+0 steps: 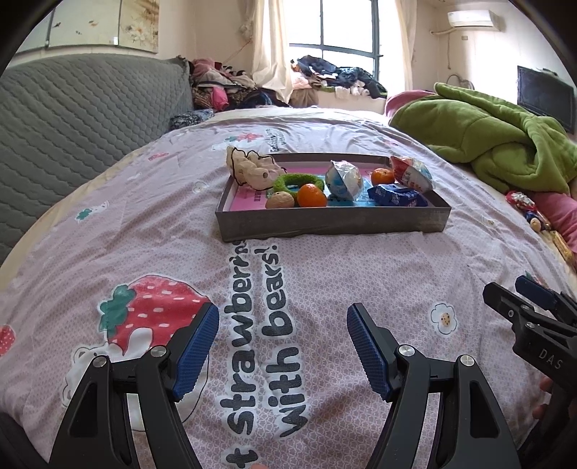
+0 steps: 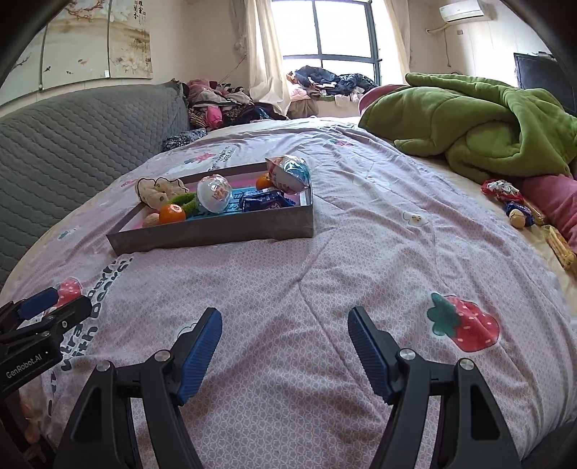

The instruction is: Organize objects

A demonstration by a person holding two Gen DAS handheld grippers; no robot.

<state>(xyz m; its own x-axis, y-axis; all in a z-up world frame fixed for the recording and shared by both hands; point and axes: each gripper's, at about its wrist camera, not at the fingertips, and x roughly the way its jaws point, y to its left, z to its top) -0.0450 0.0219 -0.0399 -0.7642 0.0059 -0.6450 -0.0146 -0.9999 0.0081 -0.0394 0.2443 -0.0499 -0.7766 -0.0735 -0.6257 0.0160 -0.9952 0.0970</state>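
L gripper (image 1: 283, 346) spread, empty | R gripper (image 2: 285, 348) spread, empty | tray (image 1: 331, 220) ahead, long axis crosswise | loose snacks (image 2: 519, 213) far right; R nearer.

A crumpled green fleece blanket (image 1: 483, 137) lies upper right; a grey quilted headboard (image 1: 72, 119) fills the left; clothes (image 1: 335, 77) are heaped by the window (image 1: 346, 25).
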